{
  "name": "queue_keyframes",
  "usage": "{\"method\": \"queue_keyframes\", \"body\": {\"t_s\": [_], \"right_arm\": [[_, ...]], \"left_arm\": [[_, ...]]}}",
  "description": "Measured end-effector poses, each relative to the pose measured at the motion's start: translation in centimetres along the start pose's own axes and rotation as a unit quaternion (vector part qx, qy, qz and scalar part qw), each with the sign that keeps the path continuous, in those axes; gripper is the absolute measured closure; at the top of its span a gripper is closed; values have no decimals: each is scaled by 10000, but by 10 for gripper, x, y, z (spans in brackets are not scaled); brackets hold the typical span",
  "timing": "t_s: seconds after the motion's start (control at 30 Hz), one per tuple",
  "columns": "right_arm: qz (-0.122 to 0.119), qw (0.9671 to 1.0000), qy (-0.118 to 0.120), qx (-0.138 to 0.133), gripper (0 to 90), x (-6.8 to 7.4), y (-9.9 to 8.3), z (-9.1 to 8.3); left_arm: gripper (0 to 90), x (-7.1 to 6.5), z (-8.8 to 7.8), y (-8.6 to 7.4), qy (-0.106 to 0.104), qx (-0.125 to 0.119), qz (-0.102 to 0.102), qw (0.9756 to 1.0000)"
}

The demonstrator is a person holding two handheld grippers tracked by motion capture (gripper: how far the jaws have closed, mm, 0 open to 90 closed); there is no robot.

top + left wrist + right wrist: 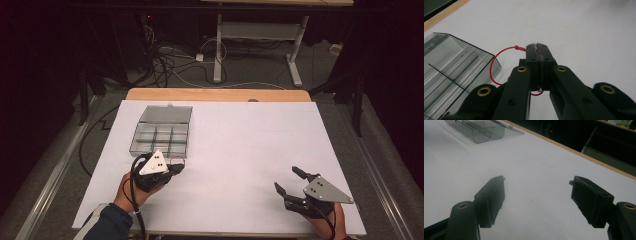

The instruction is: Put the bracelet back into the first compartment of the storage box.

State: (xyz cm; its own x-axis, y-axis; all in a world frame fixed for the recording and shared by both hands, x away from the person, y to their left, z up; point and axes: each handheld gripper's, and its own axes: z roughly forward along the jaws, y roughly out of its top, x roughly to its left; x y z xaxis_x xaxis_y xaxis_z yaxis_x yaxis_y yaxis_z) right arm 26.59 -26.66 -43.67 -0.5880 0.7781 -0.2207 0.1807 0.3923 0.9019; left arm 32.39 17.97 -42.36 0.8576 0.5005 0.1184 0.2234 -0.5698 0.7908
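both hands come in at the near edge of the table [225, 150], each with a gripper. left gripper [176, 169] sits just in front of the box [161, 135], held by the left hand [131, 192] with a dark sleeve [107, 225] behind it; its jaws are pressed together on a red cord [176, 160]. in the left gripper view the left gripper [536, 45] shows its two pads meeting flat, and the cord [495, 58] loops out to the left of them toward the box [454, 75], with a small knot at the top of the loop and a bit of red showing below the pads. the loop lies on the white sheet just beside the near corner of the box; whether it touches the box cannot be told.

the box is clear grey plastic with dividers, its lid tipped open at the far side, and it stands on the left part of the sheet.

right of the box, well apart from it, the right gripper [289, 179] rests near the front edge in the right hand [334, 222], its jaws spread wide with nothing between them. in the right gripper view the right gripper [537, 185] points over bare white sheet, with the box [477, 128] far off at the upper left.

beyond the table, cables [170, 62] lie on the floor beside a white stand [260, 40].
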Motion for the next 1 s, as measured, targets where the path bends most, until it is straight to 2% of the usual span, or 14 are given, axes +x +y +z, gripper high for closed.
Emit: {"method": "queue_keyframes", "body": {"t_s": [0.53,1.0], "right_arm": [[98,9999,-47,-25,190,0,0,1],[153,9998,-85,-22,157,0,-1,2]], "left_arm": [[861,5,-4,1,98,-70,-71,9999],[861,17,-11,7,207,-238,-163,9994]]}}
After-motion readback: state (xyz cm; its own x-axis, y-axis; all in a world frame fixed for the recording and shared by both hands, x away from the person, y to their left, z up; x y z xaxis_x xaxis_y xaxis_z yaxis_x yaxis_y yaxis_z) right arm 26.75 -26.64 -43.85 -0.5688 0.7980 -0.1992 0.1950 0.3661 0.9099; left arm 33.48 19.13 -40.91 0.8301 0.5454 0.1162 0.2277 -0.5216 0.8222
